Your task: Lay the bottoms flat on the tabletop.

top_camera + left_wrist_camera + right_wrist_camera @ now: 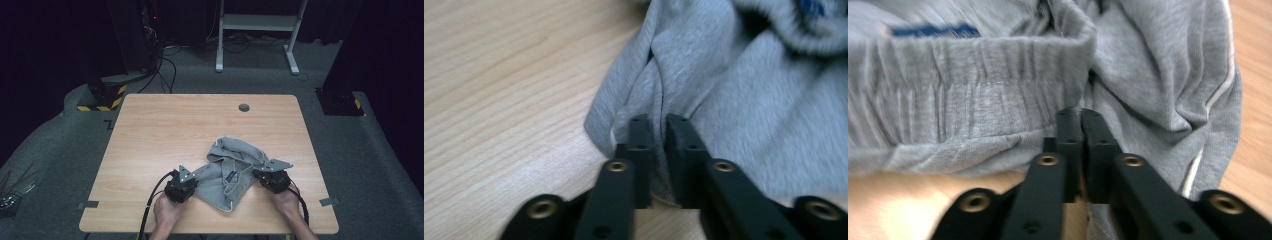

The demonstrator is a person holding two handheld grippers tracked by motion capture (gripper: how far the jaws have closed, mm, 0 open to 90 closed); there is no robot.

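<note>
**Both grippers clamped on grey garment at near edge of table**

Item under work: a crumpled grey garment [230, 170], knit fabric with an elastic waistband [973, 95] and a blue label [231, 176]. It lies on the wooden table [165, 135], in the near half, right of centre, bunched and partly folded over itself.

Left gripper [182, 188]: positioned at the garment's near-left edge, held by the person's left hand [166, 212]. In the left gripper view its jaws stand narrow, with a fold of grey fabric pinched between them at the hem; the cloth rises in a tight ridge from the grip.

Right gripper [272, 179]: positioned at the garment's right side, held by the right hand [288, 202]. In the right gripper view the jaws are nearly together, closed on fabric just beside the end of the waistband. A pale stripe [1218, 90] runs along the cloth to the right of the jaws.

Cables [150, 205] trail back toward the person.
</note>
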